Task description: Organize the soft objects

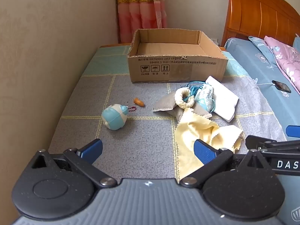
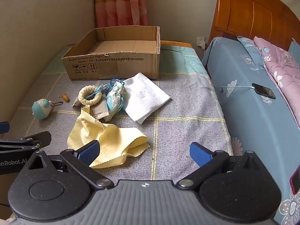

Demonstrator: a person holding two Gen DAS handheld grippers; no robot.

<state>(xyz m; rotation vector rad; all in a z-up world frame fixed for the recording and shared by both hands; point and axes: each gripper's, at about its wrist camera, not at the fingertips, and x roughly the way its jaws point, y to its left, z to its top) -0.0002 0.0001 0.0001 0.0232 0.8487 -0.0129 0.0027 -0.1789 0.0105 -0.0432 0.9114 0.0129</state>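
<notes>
An open, empty cardboard box point(image 1: 176, 71) point(image 2: 114, 65) stands at the back of the checked cloth. In front of it lies a heap: a yellow cloth point(image 1: 198, 131) point(image 2: 108, 136), a white folded cloth point(image 1: 223, 99) point(image 2: 146, 95), a grey pouch point(image 1: 166, 103), a cream ring point(image 1: 184, 97) point(image 2: 90, 95) and a blue patterned sachet point(image 1: 203, 96) point(image 2: 115, 97). A blue-white round toy point(image 1: 114, 116) point(image 2: 41, 108) lies to the left. My left gripper point(image 1: 148, 150) is open and empty above the cloth, its right finger over the yellow cloth. My right gripper point(image 2: 144, 151) is open and empty, its left finger over the yellow cloth.
A small orange piece point(image 1: 139, 102) lies near the toy. A wall runs along the left. A bed point(image 2: 253, 93) with blue sheet, a pink quilt and a charging phone point(image 2: 263, 91) borders the right. Curtain and wooden headboard stand behind.
</notes>
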